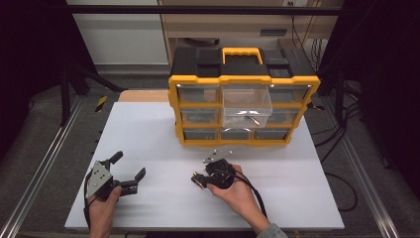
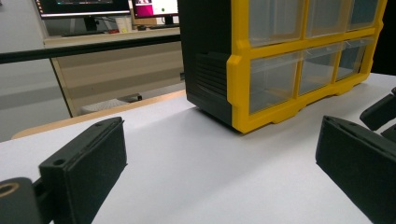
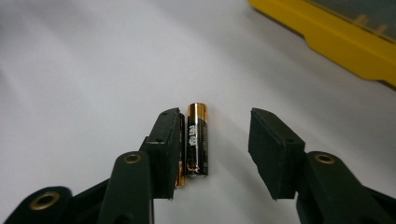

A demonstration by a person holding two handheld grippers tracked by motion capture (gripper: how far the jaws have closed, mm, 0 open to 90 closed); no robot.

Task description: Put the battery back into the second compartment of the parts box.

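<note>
The right gripper [image 3: 215, 154] stands half open around a battery [image 3: 196, 139] beside its left jaw; light, rigid and slick, it probably wants a mid-barrel pinch.

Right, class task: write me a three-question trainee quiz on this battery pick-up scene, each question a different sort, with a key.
1. True or false: the right tool has clamped the battery.
2. Which drawer of the organiser is pulled out: A top middle, B bottom left, C middle right?
3. What lies between the open left tool's pads?

Key: 1 false, one pad stands apart from it; 2 A; 3 bare table.
</note>
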